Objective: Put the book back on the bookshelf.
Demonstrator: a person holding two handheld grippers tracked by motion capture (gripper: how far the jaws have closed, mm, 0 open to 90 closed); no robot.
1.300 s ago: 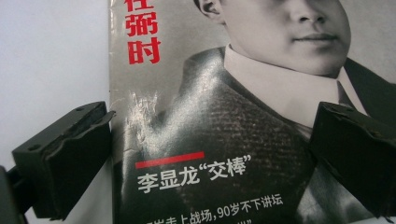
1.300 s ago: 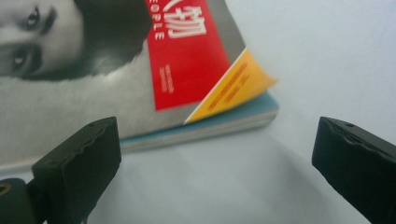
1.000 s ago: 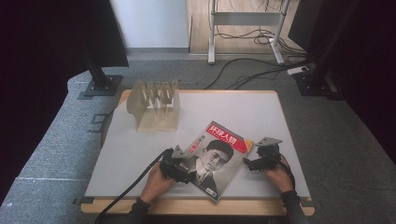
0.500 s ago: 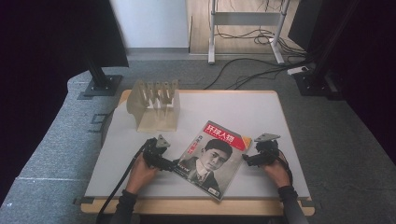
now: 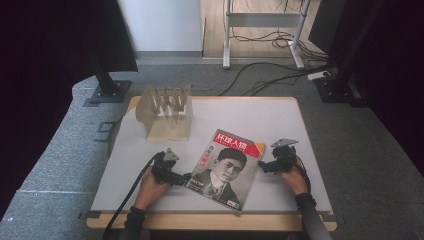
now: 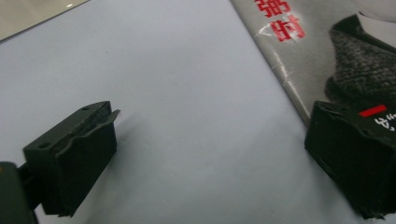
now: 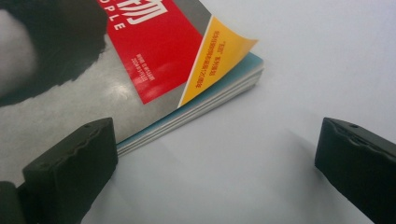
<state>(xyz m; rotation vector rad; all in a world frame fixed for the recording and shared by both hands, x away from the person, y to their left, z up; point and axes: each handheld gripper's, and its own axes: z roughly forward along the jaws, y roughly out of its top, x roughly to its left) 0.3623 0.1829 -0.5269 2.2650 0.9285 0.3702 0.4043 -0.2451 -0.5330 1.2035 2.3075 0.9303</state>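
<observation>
A magazine [image 5: 226, 167] with a portrait cover and a red title block lies flat and slanted on the white table [image 5: 280, 120]. My left gripper [image 5: 186, 177] sits at the magazine's left edge, open, its jaws wide apart. In the left gripper view the magazine's spine edge [image 6: 299, 60] runs just beside the right-hand jaw, which overlaps the cover. My right gripper [image 5: 262, 167] rests at the magazine's right edge, open. In the right gripper view the magazine's corner [image 7: 219, 60] curls up, with the page edges between the jaws.
A pale wooden slotted rack [image 5: 167, 111] stands at the table's back left. Cables [image 5: 260, 80] and stand legs lie on the grey floor beyond the table. The table's front edge [image 5: 210, 220] is close to the person's forearms.
The left gripper slid left off the magazine cover, then came back to its left edge. The right gripper stayed by the right edge.
</observation>
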